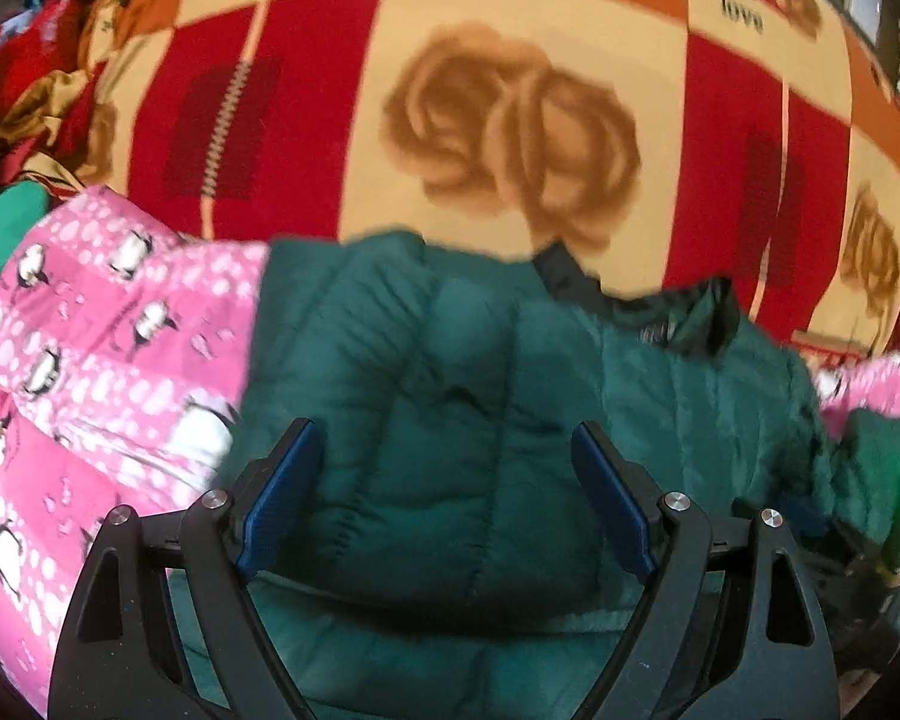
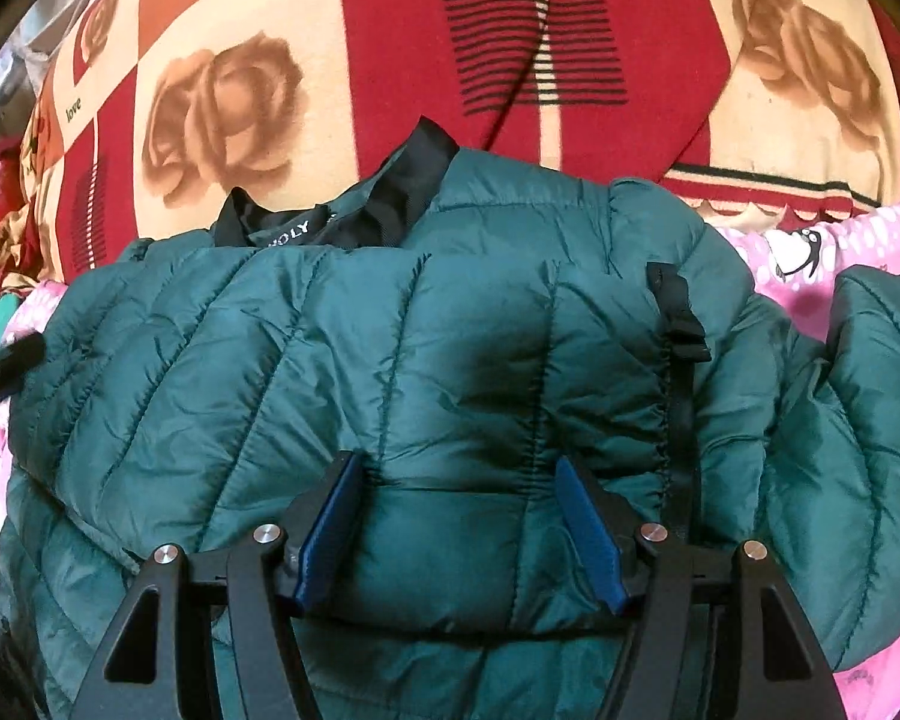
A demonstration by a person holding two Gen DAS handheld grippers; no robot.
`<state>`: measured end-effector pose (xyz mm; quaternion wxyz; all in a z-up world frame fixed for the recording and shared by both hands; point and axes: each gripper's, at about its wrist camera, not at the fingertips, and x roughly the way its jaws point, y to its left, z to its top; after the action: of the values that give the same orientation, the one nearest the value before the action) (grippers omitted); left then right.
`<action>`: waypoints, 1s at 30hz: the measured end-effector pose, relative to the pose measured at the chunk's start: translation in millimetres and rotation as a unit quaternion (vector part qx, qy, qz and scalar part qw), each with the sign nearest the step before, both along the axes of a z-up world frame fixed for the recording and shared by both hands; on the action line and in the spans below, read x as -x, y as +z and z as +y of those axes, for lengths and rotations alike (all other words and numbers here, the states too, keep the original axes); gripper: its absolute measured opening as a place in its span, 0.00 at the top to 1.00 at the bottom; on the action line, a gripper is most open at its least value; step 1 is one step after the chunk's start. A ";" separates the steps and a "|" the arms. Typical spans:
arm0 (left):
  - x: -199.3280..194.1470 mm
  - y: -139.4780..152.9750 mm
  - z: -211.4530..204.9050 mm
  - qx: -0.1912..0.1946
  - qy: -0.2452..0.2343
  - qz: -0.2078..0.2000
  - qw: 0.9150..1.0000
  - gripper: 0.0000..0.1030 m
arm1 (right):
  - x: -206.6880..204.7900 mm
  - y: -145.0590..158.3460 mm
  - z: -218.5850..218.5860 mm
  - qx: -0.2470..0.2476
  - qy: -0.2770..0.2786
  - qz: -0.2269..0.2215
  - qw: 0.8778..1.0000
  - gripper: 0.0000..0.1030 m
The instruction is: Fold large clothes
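Note:
A dark green quilted puffer jacket (image 1: 450, 330) lies bunched over a pink penguin-print garment (image 1: 90, 330). My left gripper (image 1: 444, 429) stands wide, its blue pads pressing either side of a thick fold of the jacket. In the right wrist view the same jacket (image 2: 330, 330) fills the middle, its black collar (image 2: 354, 210) at the far edge and a sleeve (image 2: 870, 390) off to the right. My right gripper (image 2: 456, 462) is closed on a puffy fold near the hem, and the fabric puckers at the pads. A black strap (image 2: 678, 324) runs down beside the right finger.
A red, cream and orange rose-patterned blanket (image 1: 510, 90) covers the surface beyond the jacket. Crumpled red and gold clothes (image 1: 42, 90) and a green item (image 1: 6, 222) sit at the far left. The pink garment (image 2: 810, 246) shows again at the right.

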<state>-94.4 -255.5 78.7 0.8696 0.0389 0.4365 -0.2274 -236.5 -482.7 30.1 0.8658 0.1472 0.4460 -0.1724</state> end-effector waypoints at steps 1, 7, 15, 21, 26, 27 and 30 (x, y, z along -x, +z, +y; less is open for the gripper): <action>1.6 -5.0 -3.6 -0.010 -0.002 0.001 1.000 0.17 | 0.3 -0.1 0.5 0.002 0.000 -0.001 1.000 0.37; 7.9 -25.1 -17.1 -0.057 -0.006 -0.020 0.998 0.15 | 0.9 1.5 1.2 -0.002 0.002 0.000 1.000 0.34; 22.7 -1.9 6.6 -0.024 -0.006 -0.002 1.000 0.15 | 38.7 44.9 3.7 -0.014 -0.013 -0.030 0.999 0.34; 48.7 19.9 21.0 0.010 -0.011 -0.006 1.000 0.15 | 78.3 76.3 -18.2 -0.003 -0.034 -0.052 0.998 0.34; 66.9 35.3 25.9 0.036 -0.016 -0.004 0.999 0.15 | 105.7 87.7 -39.3 0.010 -0.064 -0.052 0.997 0.34; 70.2 37.7 26.0 0.038 -0.018 -0.004 0.999 0.15 | 110.7 88.3 -42.7 0.010 -0.071 -0.051 0.996 0.34; 79.9 41.8 25.2 0.038 -0.025 -0.005 0.999 0.15 | 124.4 87.4 -53.0 0.008 -0.086 -0.047 0.995 0.34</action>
<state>-174.3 -230.3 120.5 0.8666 0.0177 0.4223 -0.2652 -360.9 -535.7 117.5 0.8690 0.1859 0.3890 -0.2427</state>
